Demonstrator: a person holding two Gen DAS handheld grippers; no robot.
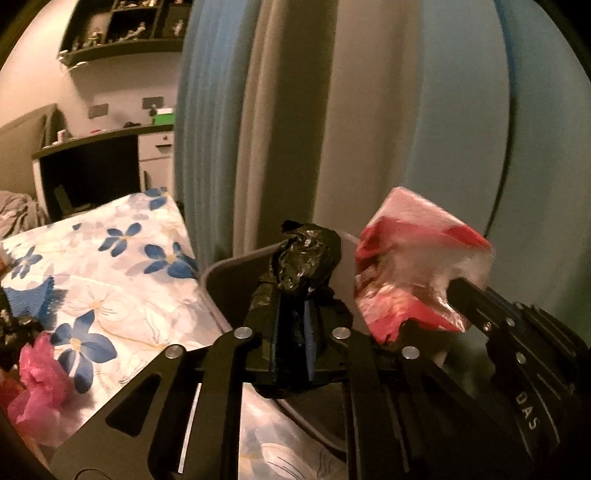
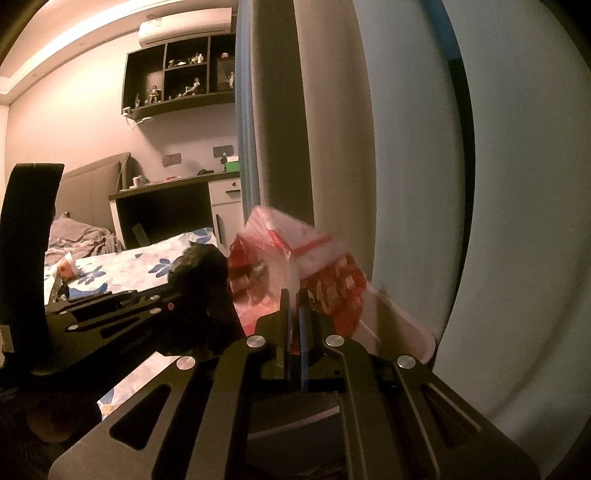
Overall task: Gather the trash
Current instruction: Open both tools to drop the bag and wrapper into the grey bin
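L claw pinching black bag, R claw pinching red-clear wrapper

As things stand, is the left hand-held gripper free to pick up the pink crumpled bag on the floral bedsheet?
Probably not yet. The left hand-held gripper is already clamped on a black plastic bag, so it would likely need to drop that first. The pink bag lies uncovered on the bedsheet.

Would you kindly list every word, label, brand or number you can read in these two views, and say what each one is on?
"DAS": pale letters on the black body of the right claw, seen from the left wrist view.
Red and clear plastic wrapper: carries red print, too blurred to read.
Green and white box on the desk: too small to read.
Air conditioner: any marking is too small to read.
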